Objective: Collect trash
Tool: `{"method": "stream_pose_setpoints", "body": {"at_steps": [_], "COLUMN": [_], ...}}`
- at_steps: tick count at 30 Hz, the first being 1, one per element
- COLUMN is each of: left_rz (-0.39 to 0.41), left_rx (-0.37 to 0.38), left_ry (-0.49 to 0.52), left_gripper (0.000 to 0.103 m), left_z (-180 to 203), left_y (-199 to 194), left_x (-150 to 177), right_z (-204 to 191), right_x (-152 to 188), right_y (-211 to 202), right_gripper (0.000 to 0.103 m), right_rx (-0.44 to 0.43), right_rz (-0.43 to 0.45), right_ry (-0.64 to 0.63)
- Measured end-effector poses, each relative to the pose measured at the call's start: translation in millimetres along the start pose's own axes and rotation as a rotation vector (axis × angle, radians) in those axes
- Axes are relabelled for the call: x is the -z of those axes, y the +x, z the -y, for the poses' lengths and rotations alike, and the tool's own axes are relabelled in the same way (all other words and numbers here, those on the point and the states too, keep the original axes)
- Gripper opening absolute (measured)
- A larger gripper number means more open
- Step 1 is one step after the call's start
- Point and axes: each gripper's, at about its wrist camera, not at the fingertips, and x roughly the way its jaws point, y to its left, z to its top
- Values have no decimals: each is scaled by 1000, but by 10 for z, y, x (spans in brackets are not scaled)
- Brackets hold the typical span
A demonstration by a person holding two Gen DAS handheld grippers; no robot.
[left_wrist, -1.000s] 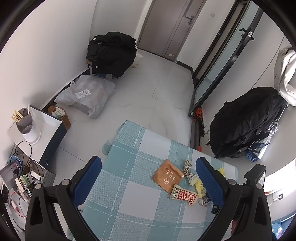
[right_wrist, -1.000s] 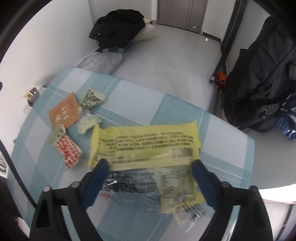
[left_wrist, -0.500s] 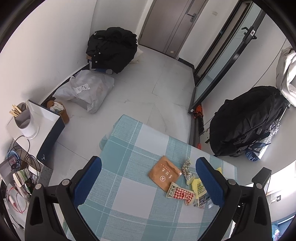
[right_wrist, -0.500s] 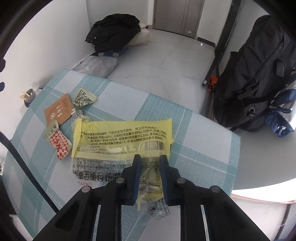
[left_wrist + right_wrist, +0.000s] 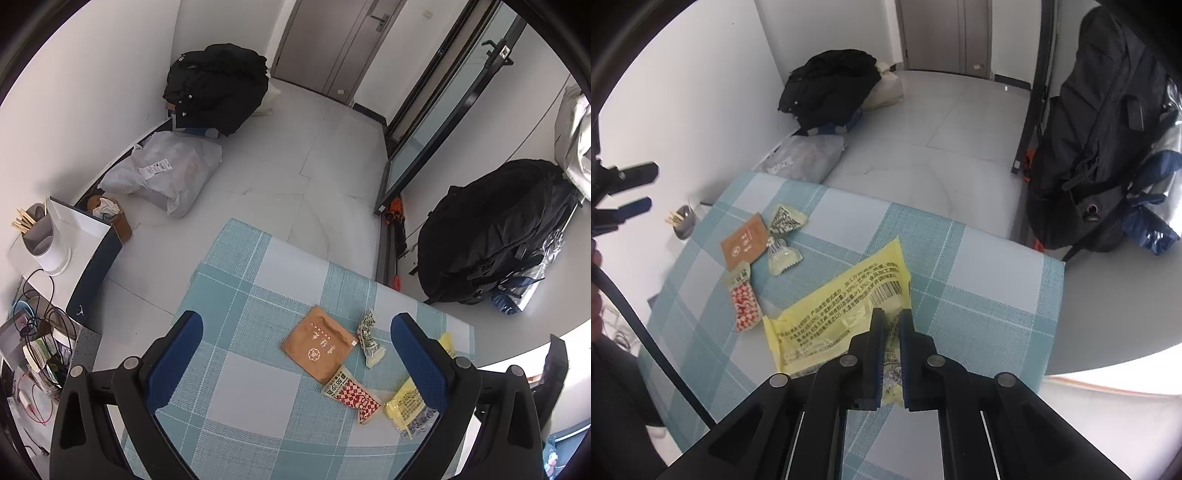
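My right gripper (image 5: 889,314) has its jaws closing hard on the near edge of a yellow printed wrapper (image 5: 842,306), which hangs tilted just above the checked tablecloth (image 5: 979,295). To its left on the cloth lie a brown packet (image 5: 744,242), a green-white candy wrapper (image 5: 783,236) and a red-white checked packet (image 5: 743,302). My left gripper (image 5: 295,319) hovers open and holds nothing, high over the cloth (image 5: 240,387). Between and past its fingers I see the brown packet (image 5: 317,347), the candy wrapper (image 5: 369,339), the checked packet (image 5: 352,395) and the yellow wrapper (image 5: 404,400).
A black backpack (image 5: 495,236) leans against the right wall. On the floor beyond the table are a black jacket pile (image 5: 218,85) and a grey plastic bag (image 5: 166,173). A side cabinet at left carries a white cup of chopsticks (image 5: 44,236); a small brown bin (image 5: 114,221) stands beside it.
My right gripper went from wide open around the yellow wrapper to shut on it, then lifted and tilted it off the cloth. The left gripper stayed open and barely shifted.
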Motion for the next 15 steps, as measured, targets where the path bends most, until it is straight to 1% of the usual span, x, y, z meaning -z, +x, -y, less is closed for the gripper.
{"method": "stream_pose_setpoints", "body": {"at_steps": [4, 9, 11, 14, 15], "left_rz": [-32, -48, -73, -112, -125], "left_rx": [9, -7, -4, 4, 7], "left_ry": [0, 34, 39, 53, 58], "left_gripper": [100, 100, 100, 100, 100], "left_z": [64, 183, 200, 201, 204], "left_y": [86, 179, 230, 282, 298], "left_x": [17, 56, 91, 176, 208], "right_z": [54, 121, 117, 113, 115], "right_x": [21, 81, 111, 146, 147], "right_y": [-108, -210, -197, -263, -312], "right_gripper": [2, 2, 2, 2, 2], "right_rx": [-33, -80, -101, -116, -120], "right_rz": [29, 52, 38, 46, 63], "right_ry": [16, 36, 39, 37, 34]}}
